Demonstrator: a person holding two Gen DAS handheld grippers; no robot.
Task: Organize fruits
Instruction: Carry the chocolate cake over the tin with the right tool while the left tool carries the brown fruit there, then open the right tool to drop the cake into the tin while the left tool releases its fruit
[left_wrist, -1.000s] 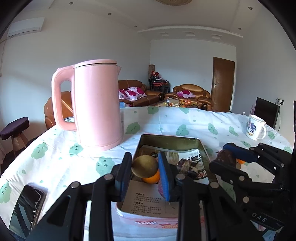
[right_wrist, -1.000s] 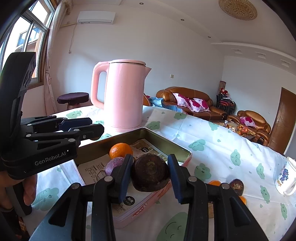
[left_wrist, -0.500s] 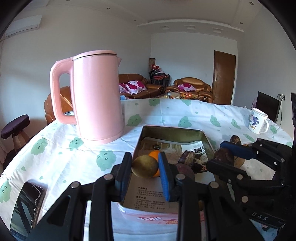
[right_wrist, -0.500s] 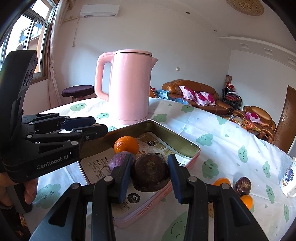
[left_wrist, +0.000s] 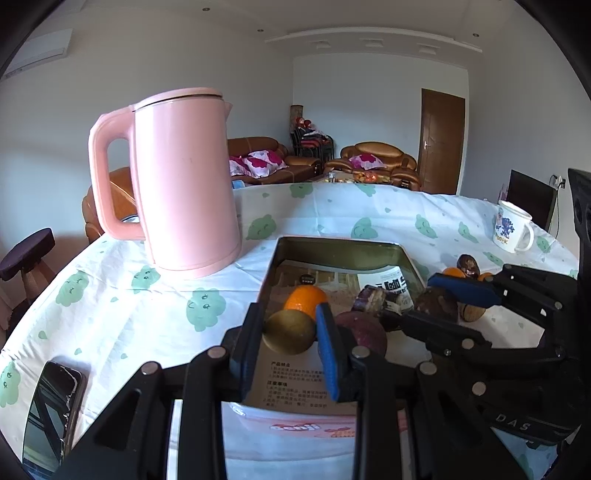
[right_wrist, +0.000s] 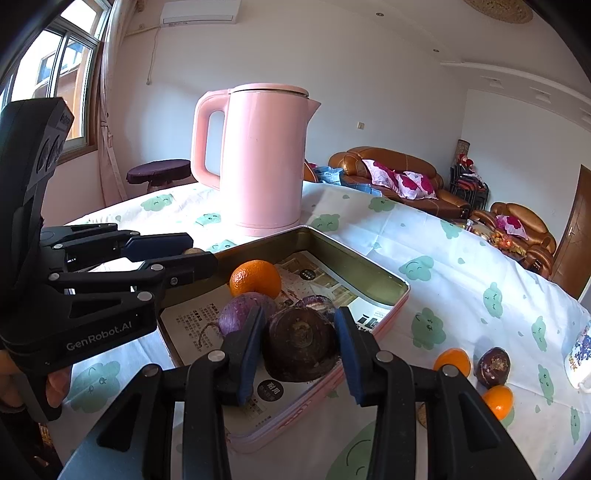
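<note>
Hovering over the tin tray, our left tongs pinch a brown-green fruit; our right tongs pinch a dark purple fruit.

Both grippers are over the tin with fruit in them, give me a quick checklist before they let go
1. Left gripper shut on the olive-brown fruit: ok.
2. Right gripper shut on the dark purple fruit: ok.
3. Both fruits above the tin, inside its rim: ok for the left; cannot tell for the right, near the edge.
4. Bare landing spot beside the orange and purple fruit: ok.
5. Grippers clear of each other: ok.
6. Loose fruit left on the table: not ok.
</note>
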